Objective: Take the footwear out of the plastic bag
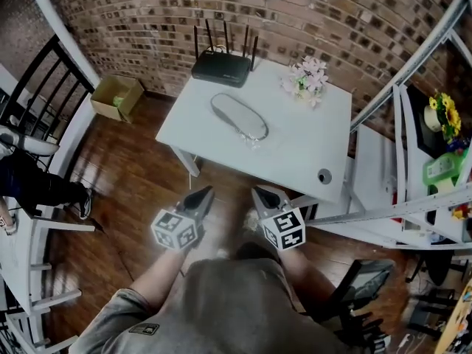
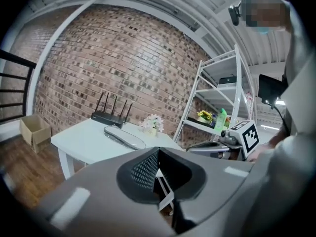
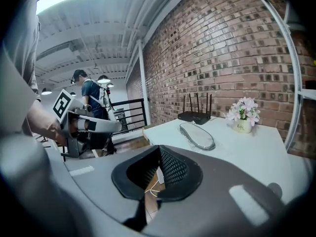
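Observation:
A clear plastic bag (image 1: 240, 116) with a flat grey piece of footwear inside lies on the white table (image 1: 295, 146), left of its middle. The left gripper view shows the bag (image 2: 124, 137) far ahead, as does the right gripper view (image 3: 197, 136). My left gripper (image 1: 203, 195) and right gripper (image 1: 262, 195) hang side by side over the wooden floor, close to my body and short of the table's near edge. Both are shut with nothing between the jaws. In their own views the left gripper (image 2: 158, 154) and right gripper (image 3: 159, 154) point toward the table.
A black router (image 1: 221, 68) and a small pot of flowers (image 1: 308, 78) stand at the table's far edge, and a small round object (image 1: 324, 175) lies at its near right corner. A metal shelf unit (image 1: 413, 161) stands on the right. A cardboard box (image 1: 118, 96) and another person (image 1: 29, 183) are on the left.

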Demonstrator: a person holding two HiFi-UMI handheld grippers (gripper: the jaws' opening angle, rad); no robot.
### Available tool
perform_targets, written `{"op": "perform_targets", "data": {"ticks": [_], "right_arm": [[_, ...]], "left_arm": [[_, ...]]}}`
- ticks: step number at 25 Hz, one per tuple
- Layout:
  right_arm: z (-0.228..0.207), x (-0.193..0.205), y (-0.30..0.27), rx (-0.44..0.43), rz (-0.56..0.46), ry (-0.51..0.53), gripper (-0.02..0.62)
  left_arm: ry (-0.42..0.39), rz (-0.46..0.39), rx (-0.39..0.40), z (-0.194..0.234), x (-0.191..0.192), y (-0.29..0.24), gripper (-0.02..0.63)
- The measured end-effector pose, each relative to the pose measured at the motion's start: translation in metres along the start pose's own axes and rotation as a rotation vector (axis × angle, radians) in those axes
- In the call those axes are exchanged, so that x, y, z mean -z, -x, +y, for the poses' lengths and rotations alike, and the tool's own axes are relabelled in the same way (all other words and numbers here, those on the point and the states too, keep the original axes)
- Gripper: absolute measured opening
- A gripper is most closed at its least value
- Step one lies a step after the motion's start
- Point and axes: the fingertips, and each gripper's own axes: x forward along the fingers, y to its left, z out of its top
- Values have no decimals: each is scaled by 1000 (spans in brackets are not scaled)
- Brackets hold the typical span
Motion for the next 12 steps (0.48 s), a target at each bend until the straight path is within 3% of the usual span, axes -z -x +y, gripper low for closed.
{"op": "perform_targets", "data": {"ticks": [9, 12], "right_arm": [[-86, -20, -73, -59, 49, 37, 14], [-101, -17, -94, -82, 94, 78, 41]], "left_arm": [[-67, 86, -83, 51, -31, -91, 2], [-67, 101, -105, 61, -37, -111, 2]]}}
